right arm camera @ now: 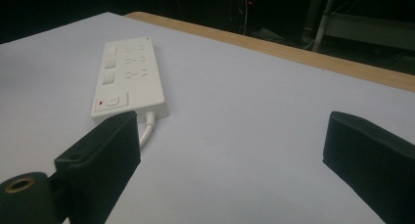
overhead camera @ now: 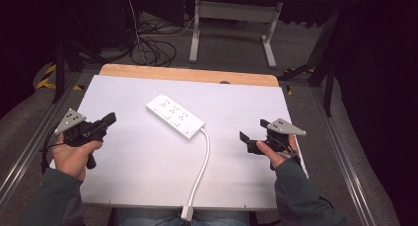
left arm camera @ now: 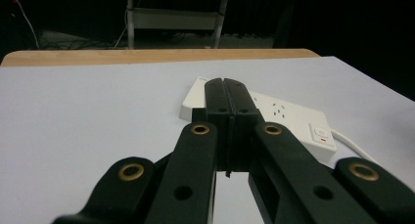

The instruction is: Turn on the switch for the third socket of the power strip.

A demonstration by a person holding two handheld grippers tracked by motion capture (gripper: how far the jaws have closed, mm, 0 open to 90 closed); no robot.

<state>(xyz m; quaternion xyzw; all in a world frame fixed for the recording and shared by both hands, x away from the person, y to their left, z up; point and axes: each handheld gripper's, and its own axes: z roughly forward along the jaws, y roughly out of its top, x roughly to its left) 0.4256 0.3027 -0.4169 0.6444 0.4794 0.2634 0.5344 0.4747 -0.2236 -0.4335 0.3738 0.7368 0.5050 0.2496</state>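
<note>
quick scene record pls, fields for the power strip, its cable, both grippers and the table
power strip: white, flat on the table, set diagonally near the middle
cable: white, runs from the strip's near end to the table's near edge
left gripper: jaws shut, empty, left of the strip, apart from it
right gripper: jaws open, empty, right of the strip, apart from it
table: white top, wooden strip along the far edge

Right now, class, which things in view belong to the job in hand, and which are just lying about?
In the job:
- power strip with its white cable
- left gripper, jaws shut
- right gripper, jaws open

Lying about:
- cables on the floor
- grey table frame beyond the table
</note>
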